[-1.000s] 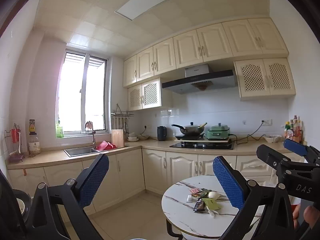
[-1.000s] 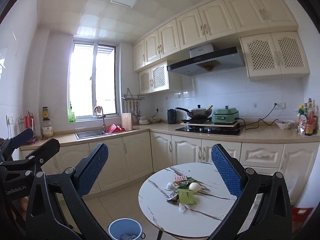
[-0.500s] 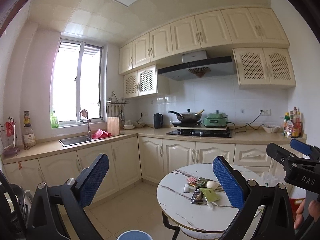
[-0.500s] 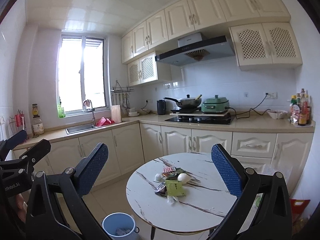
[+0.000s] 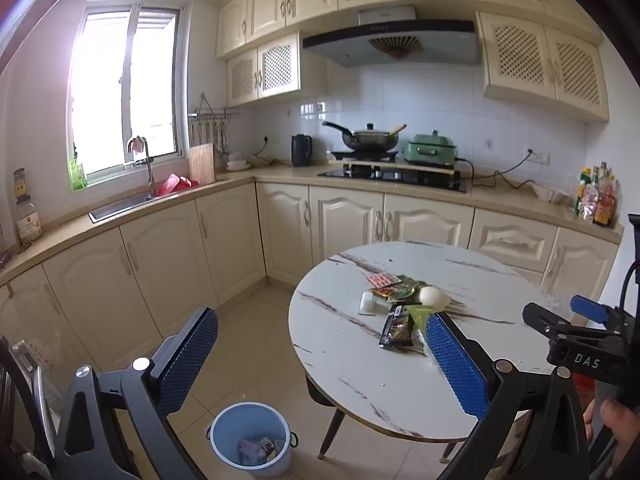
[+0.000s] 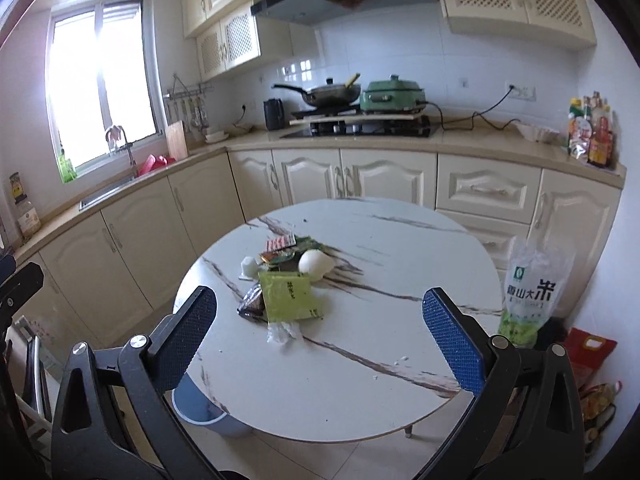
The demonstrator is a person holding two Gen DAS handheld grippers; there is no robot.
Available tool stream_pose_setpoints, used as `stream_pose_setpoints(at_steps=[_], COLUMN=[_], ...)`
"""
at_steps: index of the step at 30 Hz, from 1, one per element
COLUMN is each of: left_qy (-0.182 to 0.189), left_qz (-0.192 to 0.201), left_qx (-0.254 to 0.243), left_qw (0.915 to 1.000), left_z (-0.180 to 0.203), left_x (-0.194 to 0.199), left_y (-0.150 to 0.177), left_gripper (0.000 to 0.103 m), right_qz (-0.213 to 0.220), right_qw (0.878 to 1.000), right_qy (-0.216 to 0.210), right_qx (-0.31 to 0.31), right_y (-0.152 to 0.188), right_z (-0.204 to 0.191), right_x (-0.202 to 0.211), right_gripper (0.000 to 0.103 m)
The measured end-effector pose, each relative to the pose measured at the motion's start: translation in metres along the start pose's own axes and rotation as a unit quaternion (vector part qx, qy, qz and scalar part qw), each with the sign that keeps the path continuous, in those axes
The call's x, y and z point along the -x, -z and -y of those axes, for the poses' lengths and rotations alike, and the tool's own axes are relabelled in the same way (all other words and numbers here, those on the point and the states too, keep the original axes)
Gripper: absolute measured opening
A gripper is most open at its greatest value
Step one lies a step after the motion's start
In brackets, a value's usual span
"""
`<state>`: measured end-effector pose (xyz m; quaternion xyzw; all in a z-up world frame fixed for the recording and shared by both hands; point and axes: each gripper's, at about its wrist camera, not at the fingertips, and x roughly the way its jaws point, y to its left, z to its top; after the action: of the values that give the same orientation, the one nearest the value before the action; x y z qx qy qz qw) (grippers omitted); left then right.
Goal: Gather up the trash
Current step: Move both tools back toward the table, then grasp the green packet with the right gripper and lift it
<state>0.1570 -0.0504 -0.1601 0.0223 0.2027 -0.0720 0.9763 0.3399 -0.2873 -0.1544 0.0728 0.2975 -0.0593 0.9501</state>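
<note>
- While both claws hang in the air, the left claw (image 5: 320,360) is wide and holds nothing; the right claw (image 6: 320,336) is wide too
- trash pile (image 6: 288,276) sits on the round table (image 6: 360,392); blue bin (image 5: 250,438) stands on the floor beside it

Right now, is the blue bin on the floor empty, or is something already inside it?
Not empty. In the left wrist view the blue bin stands upright beside the round table, and a few crumpled wrappers lie at its bottom.

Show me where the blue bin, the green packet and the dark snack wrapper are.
blue bin (image 5: 224,434), left wrist view, on its left rim.
green packet (image 6: 289,295), right wrist view, middle of its face.
dark snack wrapper (image 5: 397,327), left wrist view, its centre.
</note>
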Motion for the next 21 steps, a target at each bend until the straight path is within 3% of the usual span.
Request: stream_pose_setpoints(at_steps=[10, 15, 18, 21], left_qy=[-0.005, -0.004, -0.001, 0.004], left_qz=[-0.070, -0.093, -0.099, -0.109], left_qx=[0.002, 0.001, 0.001, -0.001], left_qw=[0.9975, 0.9957, 0.9950, 0.9940], left_z=[-0.005, -0.007, -0.006, -0.001], left_x=[-0.113, -0.160, -0.180, -0.199], left_y=[-0.055, -0.069, -0.072, -0.073], left_gripper=[0.102, 0.102, 0.102, 0.102], right_qz=[-0.123, -0.156, -0.167, -0.167], right_qw=[0.990, 0.983, 0.982, 0.982], right_qy=[-0.044, -0.042, -0.054, -0.081], right_qx=[0.060, 0.089, 0.070, 0.031], right_y=[0.012, 0.017, 0.017, 0.016], right_z=[-0.031, -0.044, -0.034, -0.015], right_x=[-0.143, -0.193, -0.208, -0.211], right_gripper=[0.103, 0.103, 0.103, 0.086])
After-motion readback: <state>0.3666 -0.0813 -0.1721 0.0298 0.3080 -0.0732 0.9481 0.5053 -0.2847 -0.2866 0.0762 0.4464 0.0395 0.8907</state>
